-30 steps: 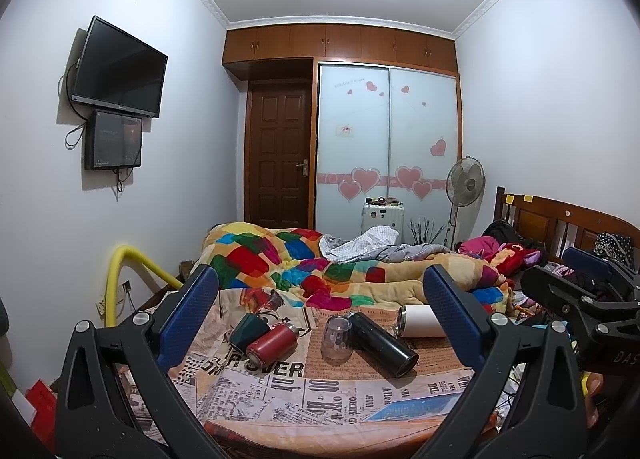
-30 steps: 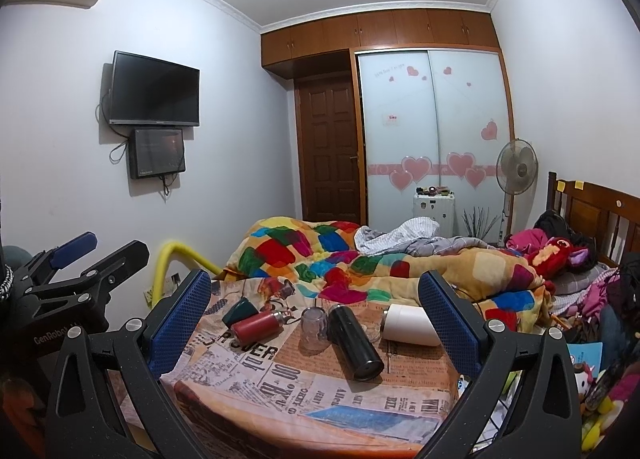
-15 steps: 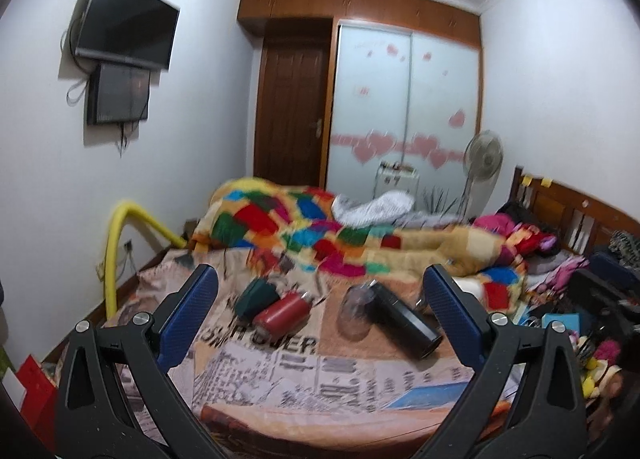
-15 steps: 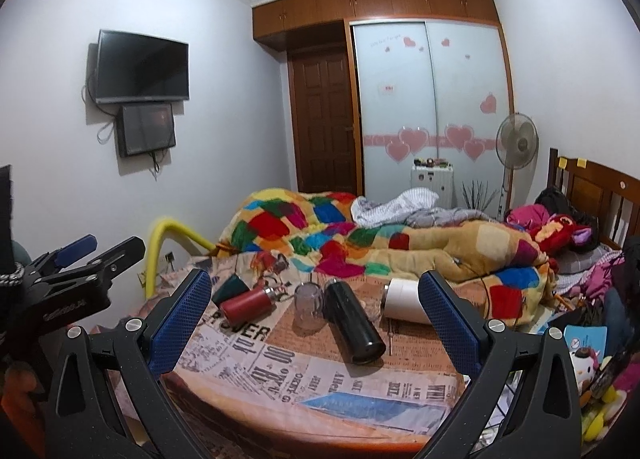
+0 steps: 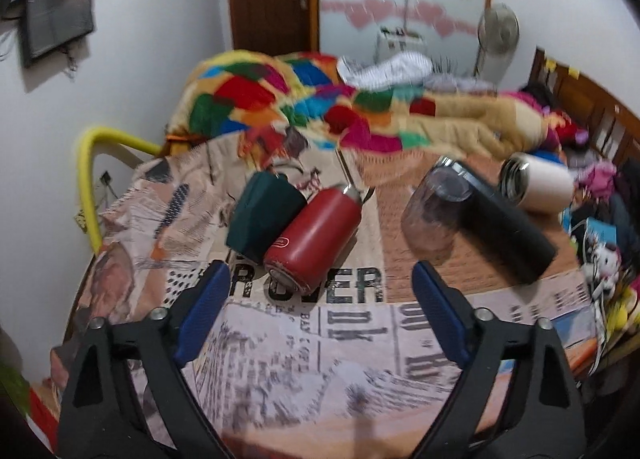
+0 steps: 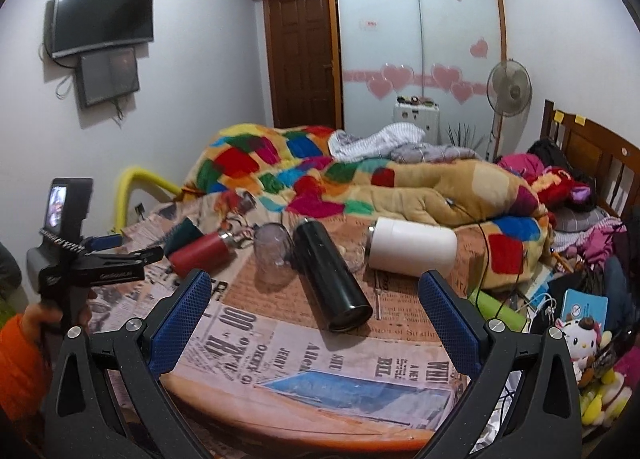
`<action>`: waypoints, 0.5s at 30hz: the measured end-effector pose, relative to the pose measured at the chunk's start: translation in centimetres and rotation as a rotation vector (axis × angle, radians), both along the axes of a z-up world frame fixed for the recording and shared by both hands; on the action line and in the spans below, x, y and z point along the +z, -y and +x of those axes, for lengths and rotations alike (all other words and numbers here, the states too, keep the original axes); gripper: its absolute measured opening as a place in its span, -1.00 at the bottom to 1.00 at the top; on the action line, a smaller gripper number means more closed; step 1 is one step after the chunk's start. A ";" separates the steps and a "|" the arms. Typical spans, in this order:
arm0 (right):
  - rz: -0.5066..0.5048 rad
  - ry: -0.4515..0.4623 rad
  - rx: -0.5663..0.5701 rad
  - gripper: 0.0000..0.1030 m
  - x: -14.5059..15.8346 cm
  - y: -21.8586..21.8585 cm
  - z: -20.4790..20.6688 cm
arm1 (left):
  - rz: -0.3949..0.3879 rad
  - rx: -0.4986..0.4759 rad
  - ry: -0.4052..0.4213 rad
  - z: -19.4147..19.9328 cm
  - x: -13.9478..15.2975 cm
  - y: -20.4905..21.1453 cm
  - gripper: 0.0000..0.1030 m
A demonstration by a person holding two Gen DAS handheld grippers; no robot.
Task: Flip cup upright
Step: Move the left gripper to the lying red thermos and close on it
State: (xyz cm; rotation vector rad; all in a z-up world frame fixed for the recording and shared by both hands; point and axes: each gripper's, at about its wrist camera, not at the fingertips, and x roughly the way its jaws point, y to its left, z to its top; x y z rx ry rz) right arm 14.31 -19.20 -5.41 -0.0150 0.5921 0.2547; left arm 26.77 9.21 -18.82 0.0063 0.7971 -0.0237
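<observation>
Several cups lie on their sides on a newspaper-covered round table (image 5: 320, 363): a dark green cup (image 5: 264, 215), a red flask (image 5: 316, 235), a black flask (image 5: 500, 223) and a white flask (image 5: 540, 187). A clear glass cup (image 5: 434, 215) stands upside down beside the black flask. My left gripper (image 5: 320, 311) is open and empty, just short of the red flask. My right gripper (image 6: 314, 323) is open and empty, in front of the black flask (image 6: 330, 271). The right wrist view also shows the glass cup (image 6: 274, 255), the white flask (image 6: 412, 247) and the left gripper (image 6: 116, 255).
A bed with a colourful quilt (image 6: 320, 175) lies behind the table. A yellow pipe (image 5: 86, 175) curves at the left wall. Toys and clutter (image 6: 580, 339) fill the right side. A fan (image 6: 508, 91), wardrobe and door stand at the back.
Both grippers have moved forward and tilted down toward the table. The left one has come much closer to the green cup and red flask. The cups have not moved.
</observation>
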 end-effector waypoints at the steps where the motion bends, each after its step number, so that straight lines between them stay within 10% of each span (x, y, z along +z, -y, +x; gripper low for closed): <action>1: -0.003 -0.008 -0.004 1.00 -0.3 -0.1 0.4 | 0.001 -0.007 -0.017 0.9 -0.6 -0.2 0.60; 15: 0.005 -0.070 -0.014 1.00 -2.3 -0.5 4.0 | -0.079 -0.106 -0.206 7.8 -5.2 -1.8 0.36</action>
